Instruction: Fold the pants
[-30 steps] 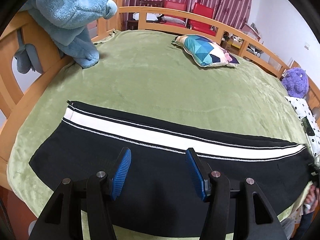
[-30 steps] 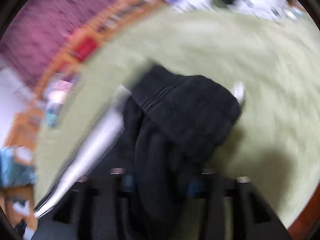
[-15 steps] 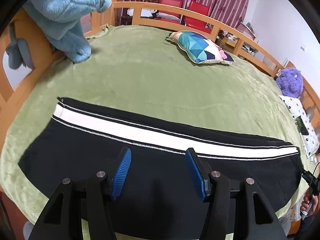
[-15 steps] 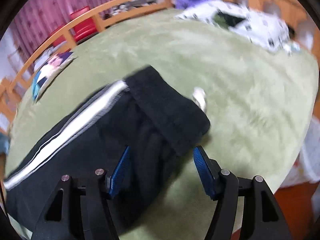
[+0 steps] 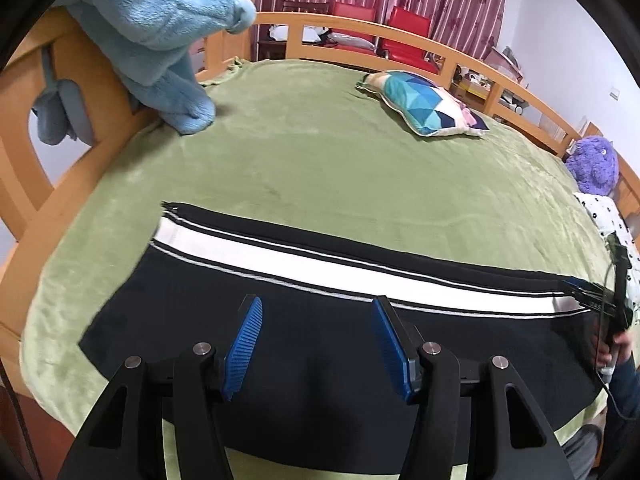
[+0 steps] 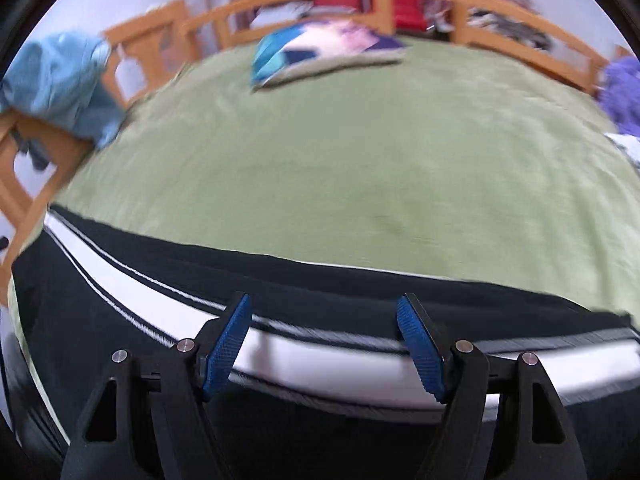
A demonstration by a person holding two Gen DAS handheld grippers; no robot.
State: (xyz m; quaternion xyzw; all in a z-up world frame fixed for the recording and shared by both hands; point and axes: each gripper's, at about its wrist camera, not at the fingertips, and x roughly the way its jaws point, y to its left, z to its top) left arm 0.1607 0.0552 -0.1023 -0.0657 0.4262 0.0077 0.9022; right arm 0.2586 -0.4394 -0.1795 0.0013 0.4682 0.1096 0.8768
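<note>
I am holding my left gripper [image 5: 318,344] and right gripper [image 6: 324,344] wide apart, gripping nothing, while the pants [image 5: 320,364] are lying flat beneath both on the blanket [image 5: 340,172].

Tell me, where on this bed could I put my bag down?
The green blanket lies bare between the pants and the pillow. Crowded spots: the blue plush at the far left corner, the purple plush at the right edge.

Black left gripper [image 5: 318,344] and right gripper [image 6: 326,342] — ribbed blue pads, silver screws.
</note>
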